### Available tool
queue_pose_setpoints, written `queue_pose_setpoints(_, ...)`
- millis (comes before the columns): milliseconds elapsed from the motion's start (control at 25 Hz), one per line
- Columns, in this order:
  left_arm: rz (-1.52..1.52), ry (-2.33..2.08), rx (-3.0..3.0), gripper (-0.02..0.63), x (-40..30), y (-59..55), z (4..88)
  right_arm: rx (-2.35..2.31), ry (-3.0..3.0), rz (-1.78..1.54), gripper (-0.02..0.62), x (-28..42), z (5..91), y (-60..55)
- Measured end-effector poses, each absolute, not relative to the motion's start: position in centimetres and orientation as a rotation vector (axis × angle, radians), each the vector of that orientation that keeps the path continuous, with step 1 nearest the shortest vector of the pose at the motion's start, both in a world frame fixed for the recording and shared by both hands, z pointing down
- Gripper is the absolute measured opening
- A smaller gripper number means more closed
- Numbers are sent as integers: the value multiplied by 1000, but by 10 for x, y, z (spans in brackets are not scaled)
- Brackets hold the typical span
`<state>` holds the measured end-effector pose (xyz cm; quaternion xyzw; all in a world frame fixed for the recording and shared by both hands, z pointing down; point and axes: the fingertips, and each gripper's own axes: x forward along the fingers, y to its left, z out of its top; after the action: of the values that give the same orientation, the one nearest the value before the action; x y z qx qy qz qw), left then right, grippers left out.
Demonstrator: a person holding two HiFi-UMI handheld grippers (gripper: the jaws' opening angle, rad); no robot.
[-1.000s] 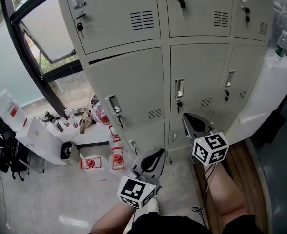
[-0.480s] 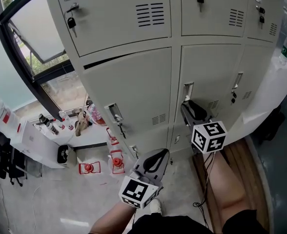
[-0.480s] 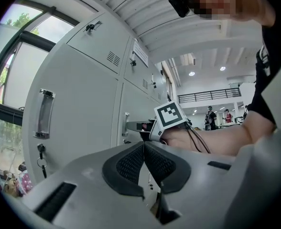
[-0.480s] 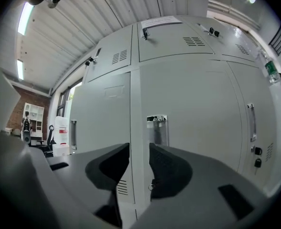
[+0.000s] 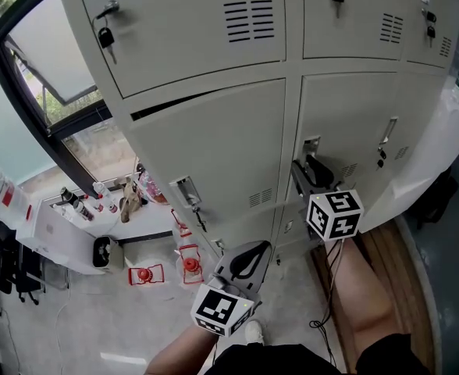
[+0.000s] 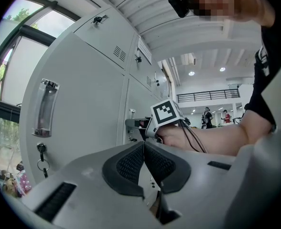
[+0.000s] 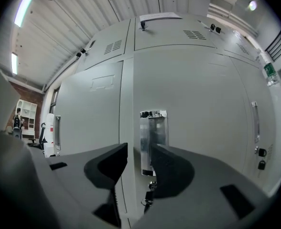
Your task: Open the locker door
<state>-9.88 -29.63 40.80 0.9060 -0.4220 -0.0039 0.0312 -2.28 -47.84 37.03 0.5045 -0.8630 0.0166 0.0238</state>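
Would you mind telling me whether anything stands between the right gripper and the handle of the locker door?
Nothing visible does. The right gripper's jaws are opening with nothing between them, and the handle on the locker door shows straight ahead through the gap, with a key hanging below it.

Both grippers are pale grey moulded plastic with black, finely ribbed pads [image 6: 126, 168]. The left gripper [image 6: 144, 147] bears a white marker cube [image 5: 222, 309] printed with black squares, as does the right gripper [image 7: 139, 149], whose jaws are opening with the locker handle [image 7: 152, 137] showing in their gap. Thin black cables [image 6: 192, 136] trail from it. The person wears a black short-sleeved top [image 6: 272, 56] and black shorts [image 5: 276, 359].
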Motion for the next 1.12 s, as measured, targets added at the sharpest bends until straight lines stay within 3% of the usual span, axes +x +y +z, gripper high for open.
queue_pose_setpoints(320,-21,-1289,2794,17,-105,-301,408,1585,-2629,28,207,-28,372,-489)
queue_pose_setpoints(480,-25,-1284,2790,17,-107,-302,409,1596,-2606,40,160,-27,375,-493)
queue_pose_setpoints(1120,-39,-1245,2806,17,-90,-285,406,1474,-2687,38,156,-13,376,-460)
